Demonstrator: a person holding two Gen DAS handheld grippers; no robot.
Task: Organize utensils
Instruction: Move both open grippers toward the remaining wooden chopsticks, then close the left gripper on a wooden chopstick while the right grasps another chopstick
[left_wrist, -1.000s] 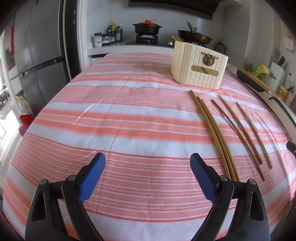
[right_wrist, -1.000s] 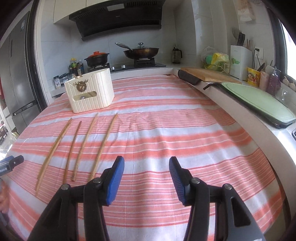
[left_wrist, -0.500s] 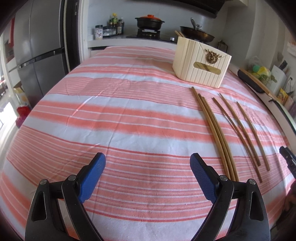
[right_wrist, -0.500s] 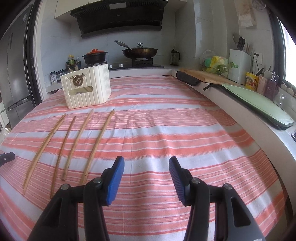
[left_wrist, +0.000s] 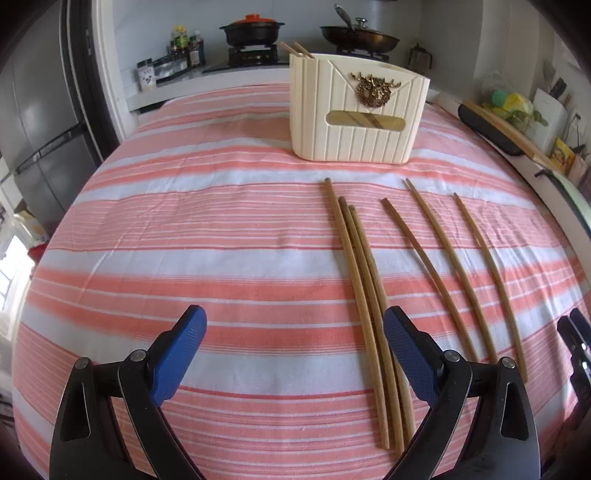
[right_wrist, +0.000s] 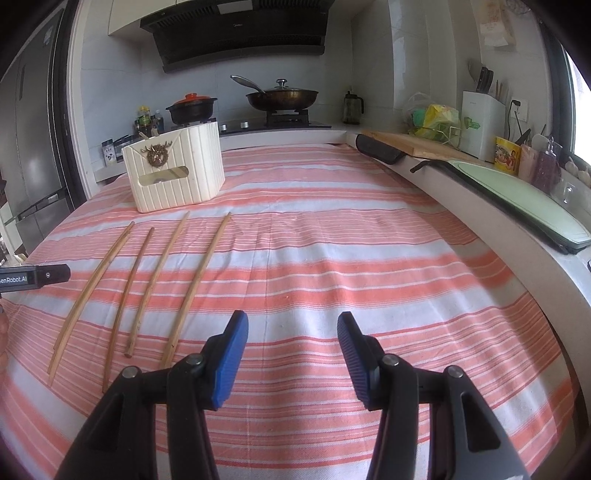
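Several brown wooden chopsticks lie on the striped cloth. Three bunched chopsticks (left_wrist: 365, 295) run just inside the right finger of my left gripper (left_wrist: 293, 343), which is open and holds nothing. That finger covers part of their near ends. Three more single chopsticks (left_wrist: 448, 258) lie spread out to the right. A cream ribbed holder (left_wrist: 358, 110) with a gold stag emblem stands behind them, with two chopsticks (left_wrist: 295, 48) sticking out of it. My right gripper (right_wrist: 293, 343) is open and empty over bare cloth, to the right of the chopsticks (right_wrist: 198, 280) and the holder (right_wrist: 173, 173).
The pink and white striped cloth (left_wrist: 184, 229) covers the whole table. Behind it is a stove with a black pot (right_wrist: 192, 109) and a pan (right_wrist: 282, 96). A counter with a cutting board (right_wrist: 417, 144) runs along the right. A fridge (left_wrist: 40, 110) stands at the left.
My left gripper has moved forward and to the right, so the holder and chopsticks look closer and the bunched chopsticks now lie beside its right finger. The right gripper has stayed put.
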